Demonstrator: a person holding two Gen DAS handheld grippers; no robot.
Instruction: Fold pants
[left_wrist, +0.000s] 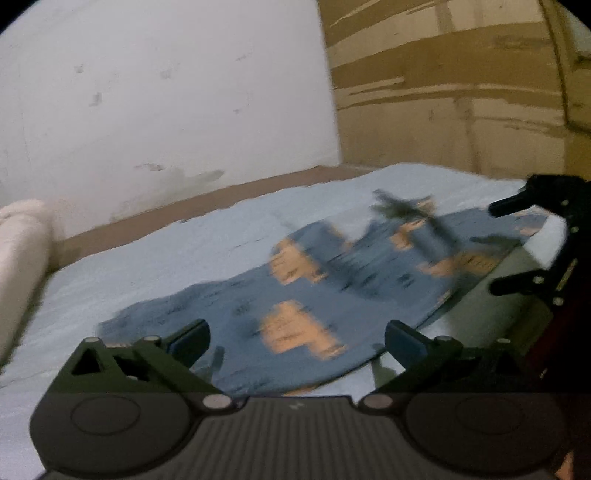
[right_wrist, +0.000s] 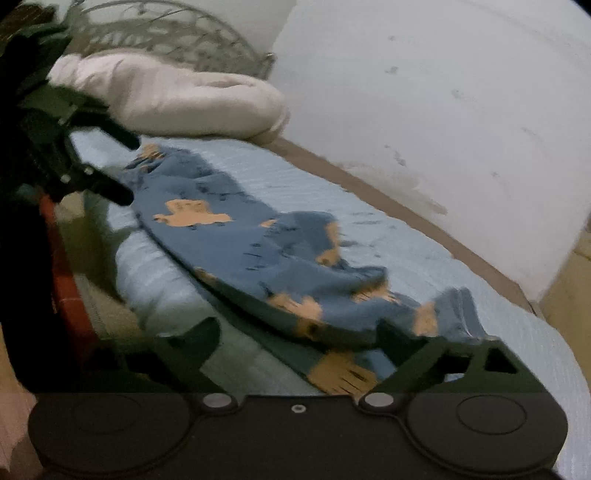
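The left hand-held gripper stands with its jaws spread wide and nothing pinched between them; the near edge of the pants lies in the gap just beyond its fingertips. The right hand-held gripper is likewise spread wide and grips nothing, with a folded corner of the cloth lying between its fingers. Each tool also shows at the edge of the other's view, and there too its jaws stand apart. The pants are blue with scattered orange, block-like patches and short dark stitch marks. They lie as a long, flattened strip along the near side of the bed, one long edge running close to the mattress edge. In the right wrist view the end nearest the camera is bunched and rumpled, with a layer turned over itself. The bed is covered by a pale blue sheet. A pinkish pillow rests at the far end, by a white wall. Both views are blurred.
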